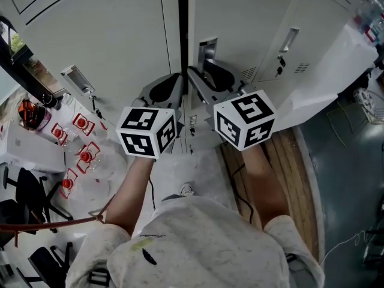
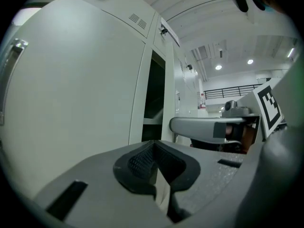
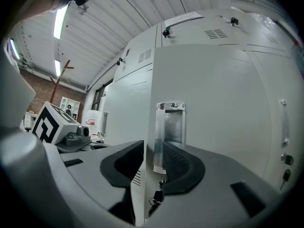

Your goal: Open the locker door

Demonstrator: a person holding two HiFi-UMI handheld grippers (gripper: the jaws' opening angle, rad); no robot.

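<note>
The grey locker door [image 1: 246, 17] has a recessed metal handle [image 1: 207, 48] near its left edge, and a dark gap [image 1: 182, 35] runs along that edge. My right gripper [image 1: 195, 72] is at this edge just below the handle. In the right gripper view the door's thin edge [image 3: 145, 127] runs between the open jaws [image 3: 153, 167], with a gap still showing beside the right pad [image 3: 183, 167]. The handle [image 3: 169, 137] stands just beyond, and a key [image 3: 156, 198] hangs below. My left gripper [image 1: 175, 80] is beside it on the neighbouring door [image 2: 76, 80], pads [image 2: 142, 160] together with nothing between them.
The left locker has its own handle [image 1: 77, 80], as does the right one [image 1: 289, 39]. A white panel [image 1: 327, 86] leans out at the right. Bottles with red labels [image 1: 84, 156] stand at the left, and wooden planks [image 1: 288, 167] lie on the floor.
</note>
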